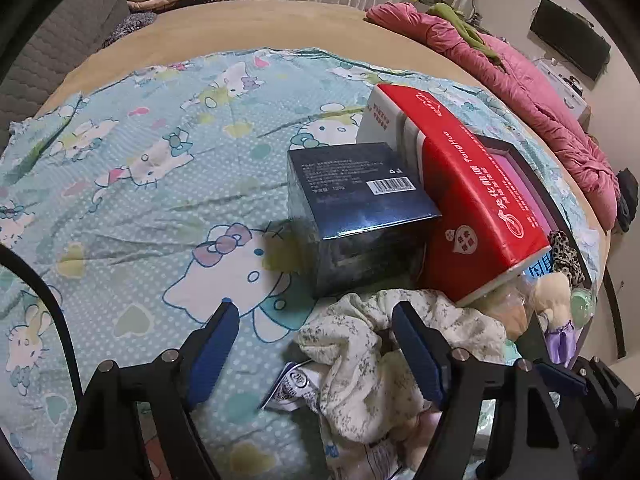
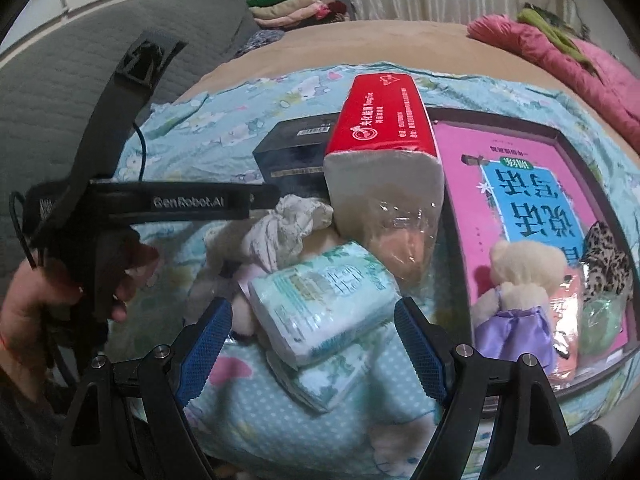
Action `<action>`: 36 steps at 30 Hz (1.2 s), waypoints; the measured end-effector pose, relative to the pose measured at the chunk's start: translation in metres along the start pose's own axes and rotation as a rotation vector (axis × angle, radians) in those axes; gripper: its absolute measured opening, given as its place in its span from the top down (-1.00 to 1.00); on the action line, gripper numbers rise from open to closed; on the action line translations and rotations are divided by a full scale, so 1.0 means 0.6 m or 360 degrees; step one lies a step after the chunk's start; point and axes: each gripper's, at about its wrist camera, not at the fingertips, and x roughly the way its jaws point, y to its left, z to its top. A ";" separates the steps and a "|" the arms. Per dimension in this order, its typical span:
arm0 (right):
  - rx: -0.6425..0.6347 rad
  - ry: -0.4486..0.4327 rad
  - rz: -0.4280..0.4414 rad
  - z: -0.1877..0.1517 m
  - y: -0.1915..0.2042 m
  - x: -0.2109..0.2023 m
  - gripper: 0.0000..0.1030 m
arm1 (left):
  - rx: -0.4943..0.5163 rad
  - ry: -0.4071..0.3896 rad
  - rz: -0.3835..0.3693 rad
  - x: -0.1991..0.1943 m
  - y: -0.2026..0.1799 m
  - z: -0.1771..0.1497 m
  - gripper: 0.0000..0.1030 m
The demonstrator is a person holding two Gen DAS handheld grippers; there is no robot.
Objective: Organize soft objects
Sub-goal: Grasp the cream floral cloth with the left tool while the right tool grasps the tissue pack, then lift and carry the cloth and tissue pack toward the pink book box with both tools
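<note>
Left gripper [image 1: 312,316]: fingers wide apart, holding nothing, just above the crumpled cloth [image 1: 372,344].
Right gripper [image 2: 314,320]: also spread apart and empty, with the tissue pack [image 2: 324,296] lying between its fingers.
Crumpled cloth: beside the dark box [image 1: 360,216]; looks light and limp, so I think a pinch on a raised fold is best.
Tissue pack: rests on a second pack [image 2: 336,376]; soft, but its plastic wrap may slip, so take it across the middle.
Red tissue brick [image 2: 384,148]: leans over the pile and could fall.
Plush doll [image 2: 520,280]: in the tray [image 2: 448,216] on a pink book [image 2: 460,168]; soft and light.
Surface: a bed with a cartoon-cat sheet [image 1: 140,200].
Room: pink quilt [image 1: 500,64] at the far edge, folded clothes [image 2: 296,4] behind.
</note>
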 end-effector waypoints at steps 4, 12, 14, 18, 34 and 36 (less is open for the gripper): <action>0.0016 0.0002 -0.0043 0.006 0.016 0.014 -0.64 | 0.0019 -0.0002 0.0000 0.005 -0.002 0.002 -0.50; 0.0055 0.0012 -0.0171 0.005 0.003 0.032 -0.64 | 0.0032 0.0017 -0.0041 0.015 0.002 0.000 -0.42; 0.0079 0.0018 -0.0166 0.004 -0.007 0.033 -0.64 | 0.0023 0.0018 -0.0058 0.017 0.005 0.000 -0.41; 0.0099 0.0045 -0.0173 0.002 -0.019 0.032 -0.64 | 0.0019 0.0037 -0.0072 0.024 0.006 0.000 -0.28; 0.0157 0.0050 0.0039 -0.008 -0.047 0.007 -0.30 | -0.0015 0.0054 -0.0270 0.019 0.002 -0.010 0.71; 0.0148 0.0020 0.0071 -0.007 -0.049 0.000 -0.29 | -0.0008 0.0024 -0.0263 0.008 0.002 -0.010 0.71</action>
